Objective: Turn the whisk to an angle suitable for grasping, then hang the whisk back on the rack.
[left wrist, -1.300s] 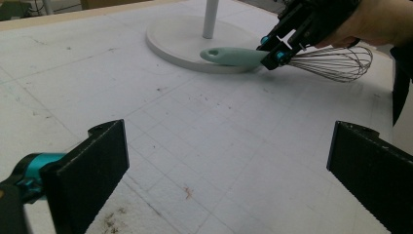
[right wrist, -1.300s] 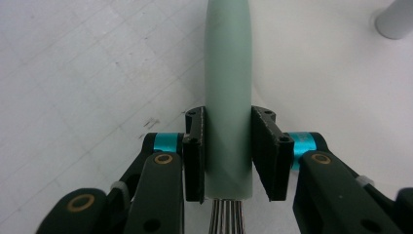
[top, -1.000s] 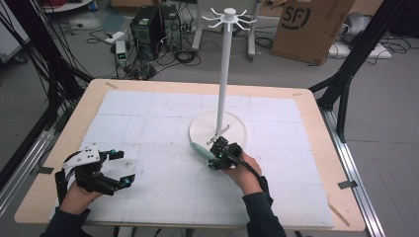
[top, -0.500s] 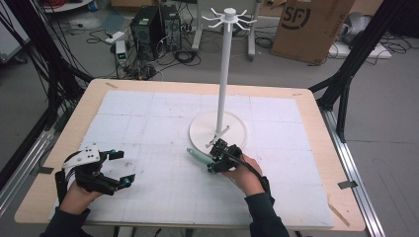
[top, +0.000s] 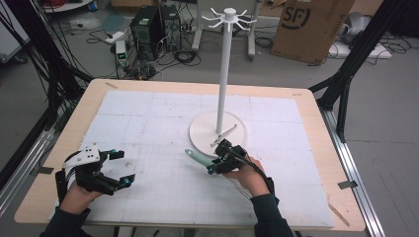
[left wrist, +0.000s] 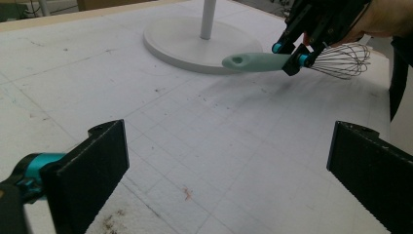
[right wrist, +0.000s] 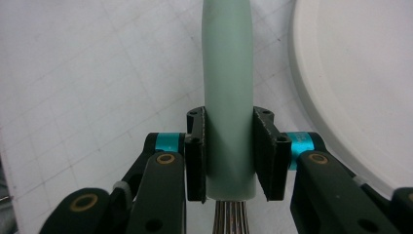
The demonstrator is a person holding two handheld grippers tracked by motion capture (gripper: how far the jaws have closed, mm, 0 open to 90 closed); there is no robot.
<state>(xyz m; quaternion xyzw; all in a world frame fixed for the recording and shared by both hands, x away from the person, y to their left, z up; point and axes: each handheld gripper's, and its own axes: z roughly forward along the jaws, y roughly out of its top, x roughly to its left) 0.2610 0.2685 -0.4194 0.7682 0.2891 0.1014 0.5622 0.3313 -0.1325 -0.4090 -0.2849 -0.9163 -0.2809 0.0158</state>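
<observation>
The right hand-held gripper (right wrist: pixel 229 156) squeezes the pale green handle of a wire whisk (left wrist: pixel 253 61), lifted beside the round white stand base (top: pixel 217 131). The left hand-held gripper (left wrist: pixel 229 170) is wide open, holding nothing, above the white desk (top: pixel 148 128).

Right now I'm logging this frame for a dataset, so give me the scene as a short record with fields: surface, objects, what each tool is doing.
surface: white gridded mat on a wooden table
stand: white pole stand, hook ring on top, round base on the mat
whisk: pale green handle, wire head, beside the base
right tool: shut on the whisk handle
left tool: open, holding nothing, near the mat's left front
</observation>
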